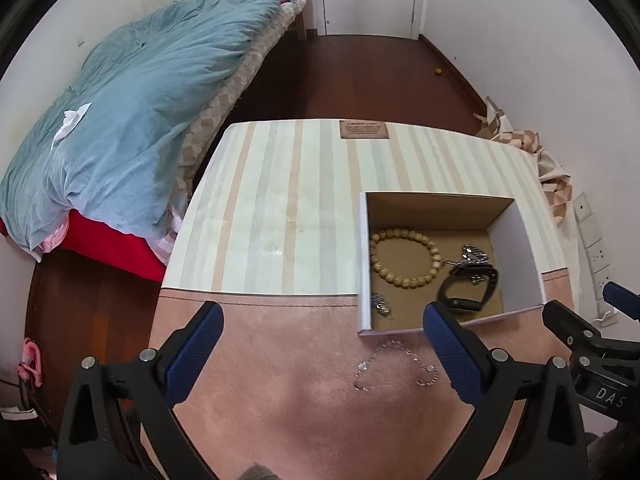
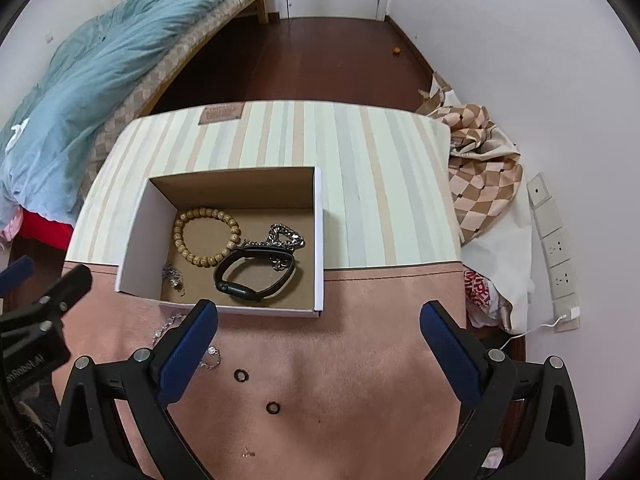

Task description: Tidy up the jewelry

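On the pink front part of the table mat sits a shallow cardboard box, white outside and brown inside, its far end reaching onto the striped part of the mat. Inside the box lie a wooden bead bracelet, a silver chain, a black wristband that overlaps the chain, and a small silver piece at the near left corner. Outside the box, just in front of its near wall, a thin silver chain bracelet lies on the pink mat. Near it lie two small dark rings and, a little apart from each other, and closer to the camera a tiny earring-like piece.

Both tools hang above the mat with nothing between their blue pads. The left gripper has its jaws spread wide over the thin bracelet. The right gripper has its jaws equally wide over the near edge of the box and the rings.

Beyond the table are a bed with a blue quilt, a dark wooden floor and a white wall with sockets.
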